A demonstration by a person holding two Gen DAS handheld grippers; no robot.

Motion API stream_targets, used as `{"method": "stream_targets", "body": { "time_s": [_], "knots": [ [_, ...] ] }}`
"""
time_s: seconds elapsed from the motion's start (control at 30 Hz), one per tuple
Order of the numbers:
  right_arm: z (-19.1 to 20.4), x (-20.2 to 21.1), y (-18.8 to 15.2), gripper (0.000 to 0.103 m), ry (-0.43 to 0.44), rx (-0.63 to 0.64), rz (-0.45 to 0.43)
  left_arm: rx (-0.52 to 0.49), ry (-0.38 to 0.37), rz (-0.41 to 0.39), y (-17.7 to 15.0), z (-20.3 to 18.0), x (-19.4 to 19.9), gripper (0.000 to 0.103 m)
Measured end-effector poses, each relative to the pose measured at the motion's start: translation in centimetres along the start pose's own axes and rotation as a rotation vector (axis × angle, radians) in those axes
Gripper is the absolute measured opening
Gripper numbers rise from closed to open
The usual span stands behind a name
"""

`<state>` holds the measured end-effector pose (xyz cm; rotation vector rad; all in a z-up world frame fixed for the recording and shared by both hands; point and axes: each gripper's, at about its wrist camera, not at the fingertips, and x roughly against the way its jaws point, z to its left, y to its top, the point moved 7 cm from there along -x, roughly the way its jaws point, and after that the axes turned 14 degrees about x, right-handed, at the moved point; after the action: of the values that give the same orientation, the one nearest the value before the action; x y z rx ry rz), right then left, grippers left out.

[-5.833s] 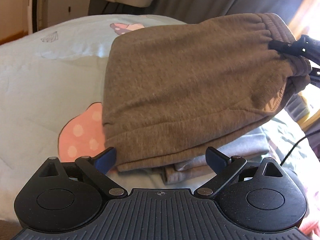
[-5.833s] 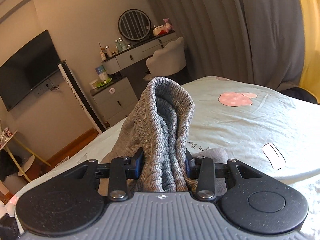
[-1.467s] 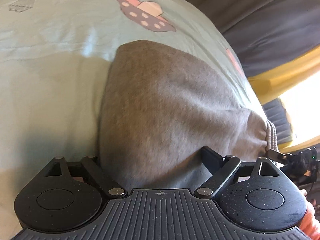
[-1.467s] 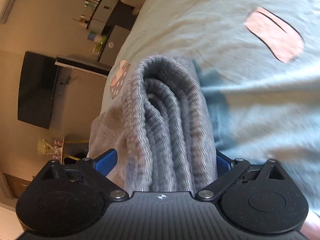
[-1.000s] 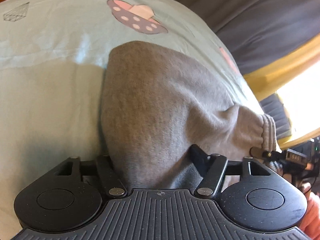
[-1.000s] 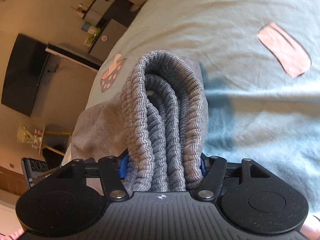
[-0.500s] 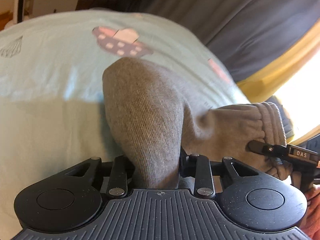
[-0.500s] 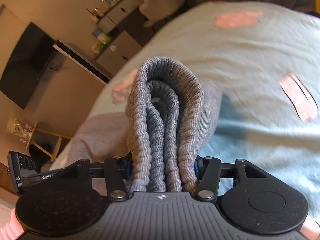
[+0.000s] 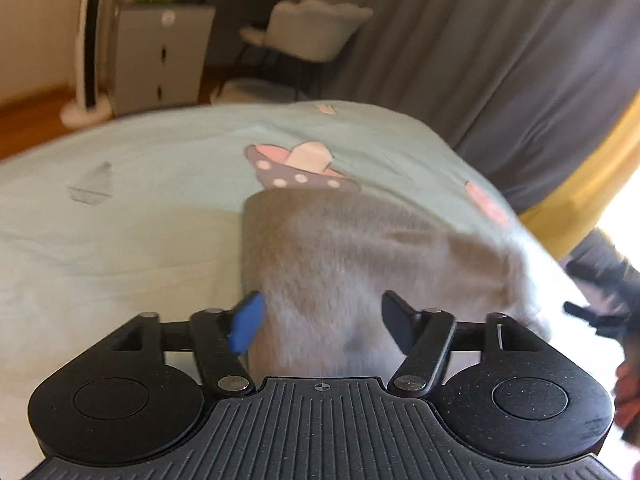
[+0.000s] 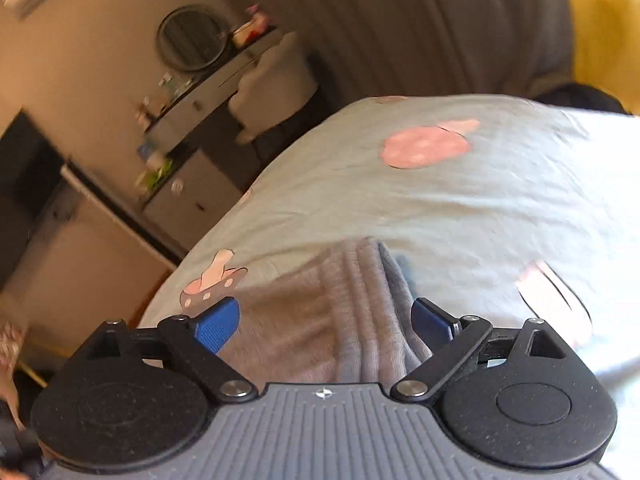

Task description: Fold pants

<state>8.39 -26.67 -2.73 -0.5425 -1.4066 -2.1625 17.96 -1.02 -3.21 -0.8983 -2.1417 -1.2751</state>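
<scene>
In the left wrist view, I see my left gripper (image 9: 320, 322) with its jaws spread apart, released, and the grey sweatpants (image 9: 360, 272) lie between and in front of them on the bed (image 9: 140, 216). The blue pad on one finger is free of the cloth or only brushes it; the blur does not let me decide. The pants look already folded into a thick bundle, which sits on the light green sheet just below a printed mushroom (image 9: 296, 168). At the right edge I see the dark shape of the other gripper, close to the waistband end.

In the right wrist view, my right gripper (image 10: 326, 322) is also released, its jaws standing wide. The ribbed waistband (image 10: 360, 304) of the pants lies between the fingers, in several stacked layers, resting on the bed. Nothing is clamped here.

I judge the cloth to be soft, fleecy and light, with no stiffness at all, so it will sag and open again wherever it is not supported. It is not slippery and not fragile; the blue pads should hold it well. The ribbed waistband is the thickest and firmest part, so I think it is the best place to take hold, with all layers pinched together. On the other side, the folded edge is the better place, because a single layer would pull the bundle apart.
</scene>
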Motion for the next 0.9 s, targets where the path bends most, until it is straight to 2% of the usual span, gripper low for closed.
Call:
{"method": "stream_targets", "body": {
  "time_s": [0.13,0.2,0.27,0.33,0.4,0.47,0.6,0.7,0.9],
  "knots": [
    [-0.4,2.1,-4.3,0.093,0.025,-0.086,0.021,-0.037,0.014,-0.006,-3.8,0.3,1.8,0.074],
    [-0.1,2.9,-6.5,0.088,0.039,-0.131,0.033,-0.011,-0.004,0.005,-5.5,0.3,2.5,0.075],
    [0.1,3.2,-8.5,0.086,0.062,-0.186,0.040,0.008,-0.017,0.006,-7.1,-0.1,3.0,0.081],
    [0.5,2.8,-10.0,0.079,0.092,-0.238,0.046,0.002,-0.022,0.026,-8.3,-0.4,3.1,0.082],
    [1.0,2.2,-11.0,0.066,0.120,-0.271,0.072,0.000,-0.030,0.048,-9.4,-0.6,3.4,0.082],
    [1.6,1.8,-10.9,0.061,0.135,-0.277,0.082,-0.004,-0.050,0.051,-9.7,-1.0,3.8,0.082],
    [2.2,1.7,-9.6,0.061,0.121,-0.275,0.032,0.023,-0.038,0.016,-9.0,-0.5,4.2,0.082],
    [0.9,0.7,-9.3,0.062,0.081,-0.344,0.053,0.067,-0.033,0.011,-8.4,0.2,4.3,0.082],
    [-0.3,-1.4,-8.7,0.067,0.110,-0.423,0.031,0.049,0.024,0.011,-7.6,0.9,3.2,0.082]
  ]
}}
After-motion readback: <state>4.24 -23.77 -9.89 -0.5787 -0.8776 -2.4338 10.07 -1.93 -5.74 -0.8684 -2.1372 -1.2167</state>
